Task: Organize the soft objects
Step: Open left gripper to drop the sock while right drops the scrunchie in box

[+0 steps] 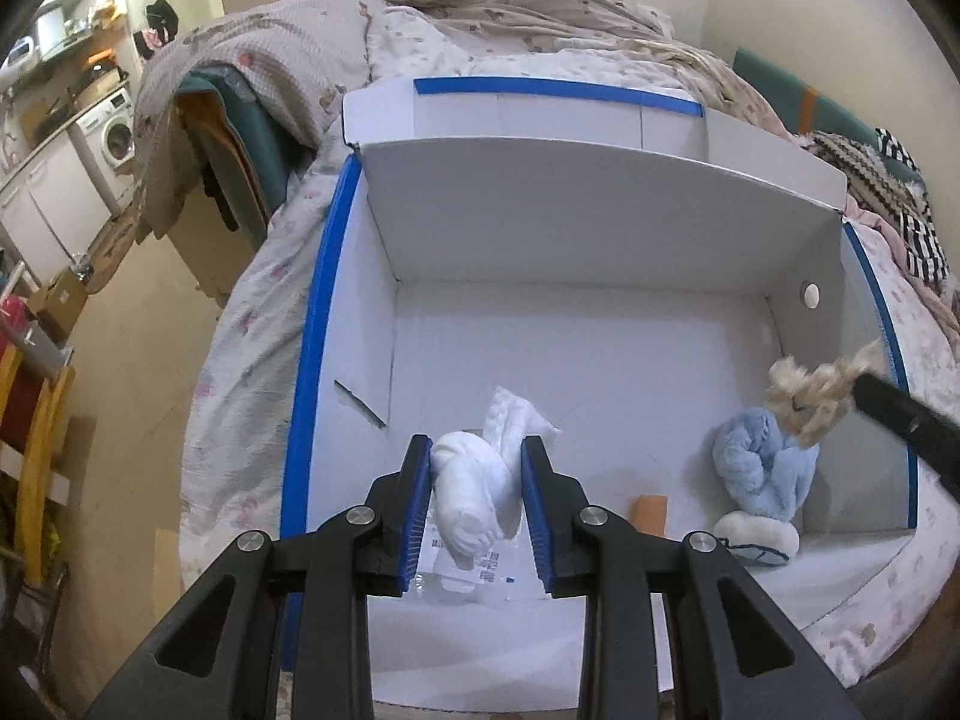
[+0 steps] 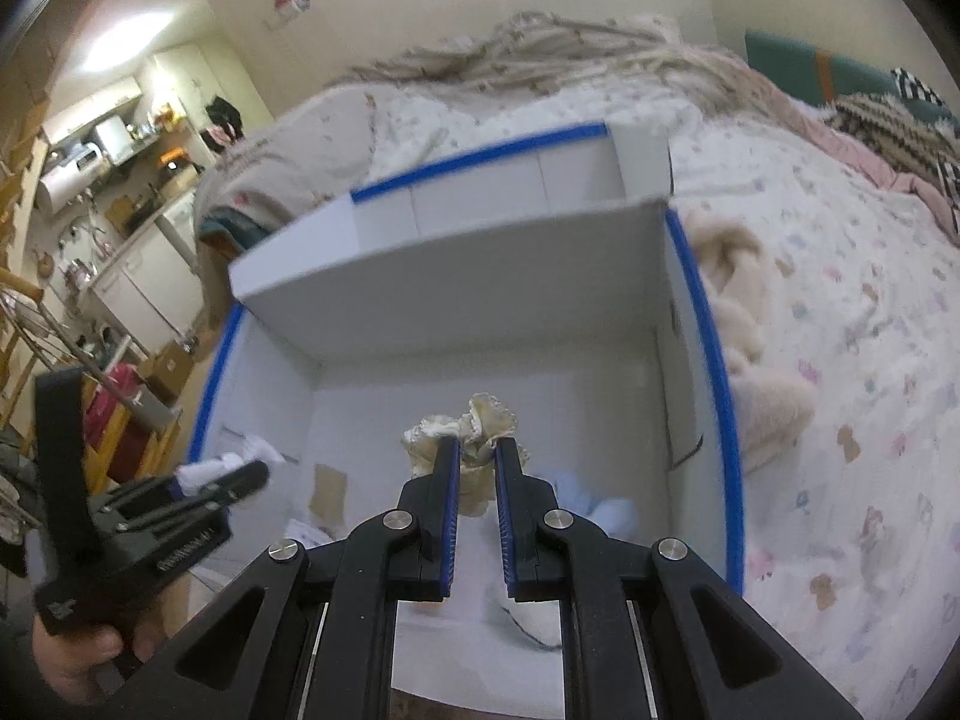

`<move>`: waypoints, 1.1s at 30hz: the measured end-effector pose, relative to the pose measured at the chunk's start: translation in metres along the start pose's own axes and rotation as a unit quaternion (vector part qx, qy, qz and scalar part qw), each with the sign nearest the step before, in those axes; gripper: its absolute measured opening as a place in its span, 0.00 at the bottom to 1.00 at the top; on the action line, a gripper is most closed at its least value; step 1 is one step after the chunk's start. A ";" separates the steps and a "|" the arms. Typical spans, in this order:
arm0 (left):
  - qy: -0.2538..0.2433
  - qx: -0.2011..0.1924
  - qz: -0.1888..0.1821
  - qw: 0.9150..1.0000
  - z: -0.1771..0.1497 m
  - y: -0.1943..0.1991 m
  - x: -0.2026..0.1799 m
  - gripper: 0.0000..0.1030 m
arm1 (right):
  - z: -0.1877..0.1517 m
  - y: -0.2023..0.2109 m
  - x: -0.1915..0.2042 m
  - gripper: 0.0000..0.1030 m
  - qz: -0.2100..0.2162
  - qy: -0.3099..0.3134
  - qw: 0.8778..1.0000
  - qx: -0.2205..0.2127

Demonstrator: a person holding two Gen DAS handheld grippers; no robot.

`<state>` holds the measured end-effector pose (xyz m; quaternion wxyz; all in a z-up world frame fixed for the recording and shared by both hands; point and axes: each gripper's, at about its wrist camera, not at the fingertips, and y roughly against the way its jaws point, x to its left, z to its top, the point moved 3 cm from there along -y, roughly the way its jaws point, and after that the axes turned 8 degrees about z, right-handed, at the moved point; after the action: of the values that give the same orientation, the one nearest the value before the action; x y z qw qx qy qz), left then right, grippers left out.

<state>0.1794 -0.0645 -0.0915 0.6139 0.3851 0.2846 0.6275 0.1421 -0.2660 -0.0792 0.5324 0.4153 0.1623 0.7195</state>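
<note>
Between your left gripper's (image 1: 477, 447) blue-padded fingers sits a white rolled sock bundle (image 1: 477, 480), pinched above the floor of the white cardboard box with blue-taped rims (image 1: 312, 324); its long axis runs along the fingers. Your right gripper (image 2: 478, 450) pinches a cream frilly fabric piece (image 2: 474, 426) over the same box. Below and right of your left fingers lies a light-blue plush toy (image 1: 762, 468), beside the drop spot.

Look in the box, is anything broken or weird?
Yes. The box's left wall has a torn slit. A clear plastic bag lies loose on the floor under the white cloth.
</note>
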 end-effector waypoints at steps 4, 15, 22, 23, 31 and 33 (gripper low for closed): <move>0.004 0.007 0.001 1.000 0.001 -0.005 0.000 0.26 | -0.007 -0.012 -0.003 0.13 -0.013 -0.001 0.999 0.030; -0.012 0.030 -0.004 0.999 -0.004 -0.015 -0.009 0.33 | -0.011 -0.014 -0.008 0.15 -0.003 -0.023 0.999 0.038; -0.021 0.019 0.002 1.000 -0.005 -0.009 -0.012 0.56 | -0.008 -0.010 -0.009 0.69 -0.005 -0.030 0.999 0.023; -0.020 0.014 0.003 1.000 -0.004 -0.007 -0.011 0.58 | -0.007 -0.009 -0.009 0.70 -0.007 -0.029 0.999 0.021; -0.024 -0.010 0.018 1.000 0.000 0.004 -0.011 0.66 | 0.002 0.007 -0.016 0.95 -0.032 -0.041 0.998 -0.027; -0.022 -0.010 0.017 1.000 0.000 0.004 -0.010 0.66 | 0.003 0.008 -0.020 0.95 -0.031 -0.050 0.998 -0.028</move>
<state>0.1763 -0.0745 -0.0892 0.6127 0.3976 0.2584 0.6323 0.1413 -0.2875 -0.0810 0.5734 0.4306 0.1285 0.6851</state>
